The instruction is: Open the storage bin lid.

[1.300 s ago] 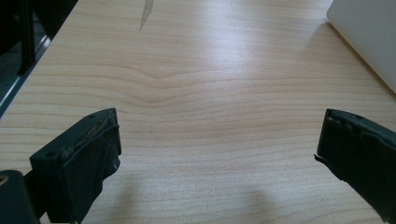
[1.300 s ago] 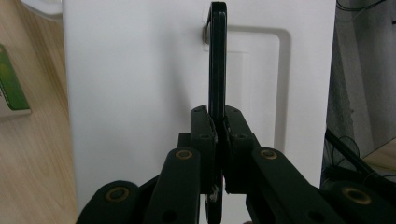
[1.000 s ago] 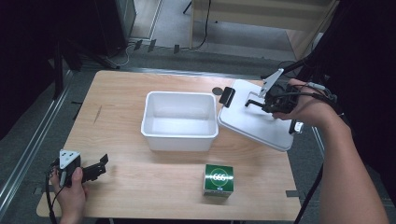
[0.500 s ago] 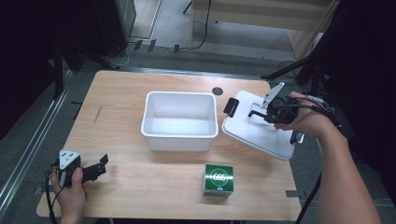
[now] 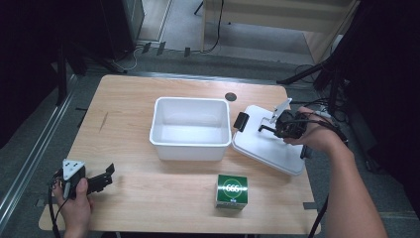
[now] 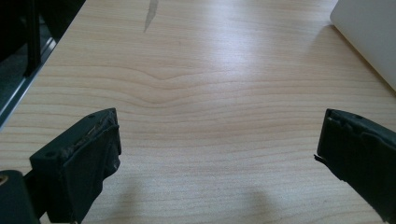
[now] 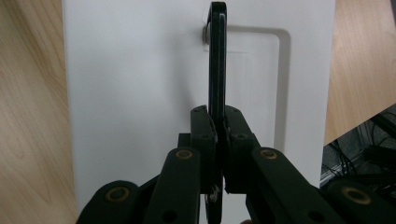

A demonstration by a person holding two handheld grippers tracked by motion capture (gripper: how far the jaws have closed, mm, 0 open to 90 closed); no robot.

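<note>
A white lid [image 5: 262,146] lies low over the table just right of the white bin [image 5: 190,148], with a black clip [image 5: 241,121] at its near-bin edge. My right gripper [image 5: 267,128] is shut on the lid's thin black handle [image 7: 217,60]; in the right gripper view the pads [image 7: 203,135] pinch that handle above the lid's white top [image 7: 140,70], right gripper [image 7: 218,128]. My left gripper [image 5: 106,174] rests at the table's front left, jaws wide apart over bare wood, left gripper [image 6: 219,144]. The bin's corner [image 6: 369,32] shows far off.
A green box [image 5: 231,191] stands near the front edge, below the bin. The wooden table [image 5: 124,99] has a small black round mark [image 5: 230,96] behind the bin. Cables and stands crowd the floor beyond the right edge.
My right gripper has come down with the lid, which now sits lower and a little farther from the bin's rim. The left gripper has stayed put.
</note>
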